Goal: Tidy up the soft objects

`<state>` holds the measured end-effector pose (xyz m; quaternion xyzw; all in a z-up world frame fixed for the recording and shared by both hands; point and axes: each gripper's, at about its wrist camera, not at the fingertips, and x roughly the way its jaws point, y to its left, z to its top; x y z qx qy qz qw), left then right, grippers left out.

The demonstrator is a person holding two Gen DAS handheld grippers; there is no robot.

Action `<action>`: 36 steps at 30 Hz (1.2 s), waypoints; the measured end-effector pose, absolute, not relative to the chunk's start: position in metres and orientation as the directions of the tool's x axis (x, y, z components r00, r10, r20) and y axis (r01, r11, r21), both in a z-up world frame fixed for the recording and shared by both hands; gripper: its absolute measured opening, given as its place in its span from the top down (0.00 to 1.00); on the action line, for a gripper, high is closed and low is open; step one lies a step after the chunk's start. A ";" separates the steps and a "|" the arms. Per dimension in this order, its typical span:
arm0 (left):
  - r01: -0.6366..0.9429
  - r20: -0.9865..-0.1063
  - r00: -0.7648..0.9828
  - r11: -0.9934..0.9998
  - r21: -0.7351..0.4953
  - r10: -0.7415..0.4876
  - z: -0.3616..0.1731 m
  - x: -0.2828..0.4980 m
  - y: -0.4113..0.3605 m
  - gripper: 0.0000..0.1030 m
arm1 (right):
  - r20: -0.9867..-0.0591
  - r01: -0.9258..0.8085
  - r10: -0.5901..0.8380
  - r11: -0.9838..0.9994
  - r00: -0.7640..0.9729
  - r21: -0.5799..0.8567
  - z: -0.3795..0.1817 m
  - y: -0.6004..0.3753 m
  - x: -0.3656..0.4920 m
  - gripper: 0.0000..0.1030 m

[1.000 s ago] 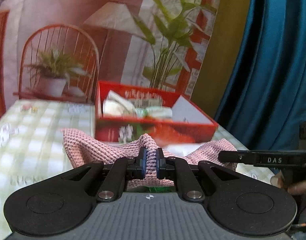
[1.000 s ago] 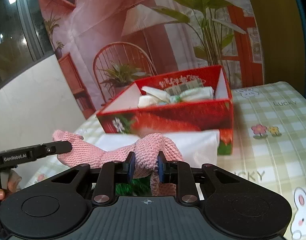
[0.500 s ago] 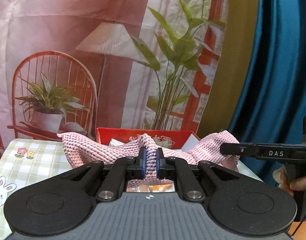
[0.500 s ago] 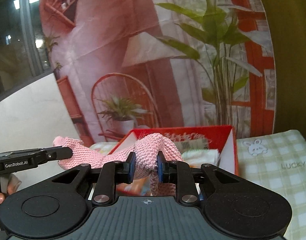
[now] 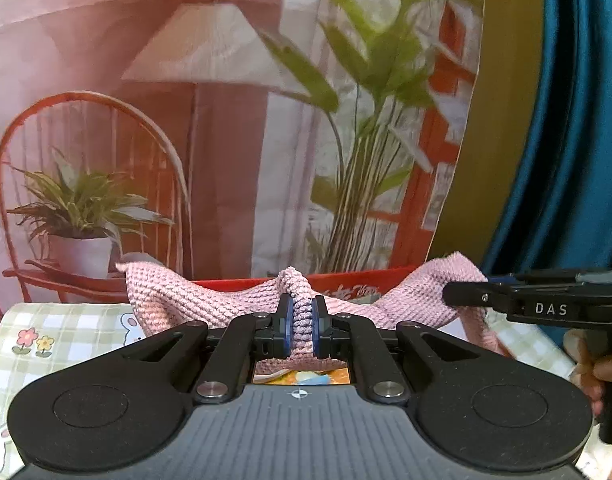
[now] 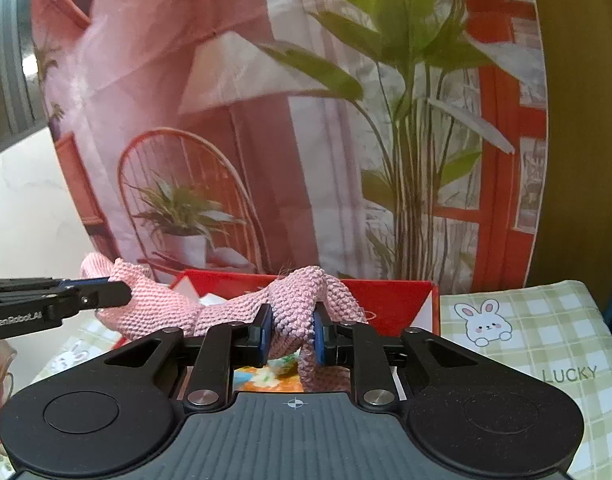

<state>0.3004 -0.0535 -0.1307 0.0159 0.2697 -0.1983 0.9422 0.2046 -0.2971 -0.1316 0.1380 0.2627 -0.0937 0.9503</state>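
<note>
Pink knitted cloth (image 5: pixel 177 300) hanging bunched above red box (image 6: pixel 390 292), left gripper (image 5: pixel 301 322) and right gripper (image 6: pixel 291 330) both pinching its folds, "DAS" and "GenRobot.AI" showing on gripper arms, "LUCKY" showing on checked tablecloth (image 6: pixel 546 328).

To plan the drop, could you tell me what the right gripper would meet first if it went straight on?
Probably the red box, just past the pink knitted cloth pinched in the right gripper; depth is hard to judge.
</note>
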 end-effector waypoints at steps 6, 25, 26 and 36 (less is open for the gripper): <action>0.396 -0.576 0.738 0.917 -0.050 -0.351 -0.151 0.335 -0.074 0.90 | -0.586 0.255 -0.130 0.957 0.800 0.136 -0.148 -0.302 0.234 0.82; 0.448 -0.759 0.574 0.894 -0.022 -0.306 -0.201 0.383 -0.089 0.90 | -0.807 0.233 -0.055 0.967 0.588 0.104 -0.202 -0.310 0.292 0.82; 0.449 -0.765 0.568 0.893 -0.022 -0.304 -0.203 0.385 -0.090 0.90 | -0.813 0.230 -0.048 0.967 0.581 0.107 -0.203 -0.309 0.293 0.82; 0.436 -0.750 0.600 0.900 0.017 -0.277 -0.201 0.380 -0.093 0.67 | -0.830 0.246 -0.053 0.964 0.556 0.103 -0.208 -0.311 0.295 0.73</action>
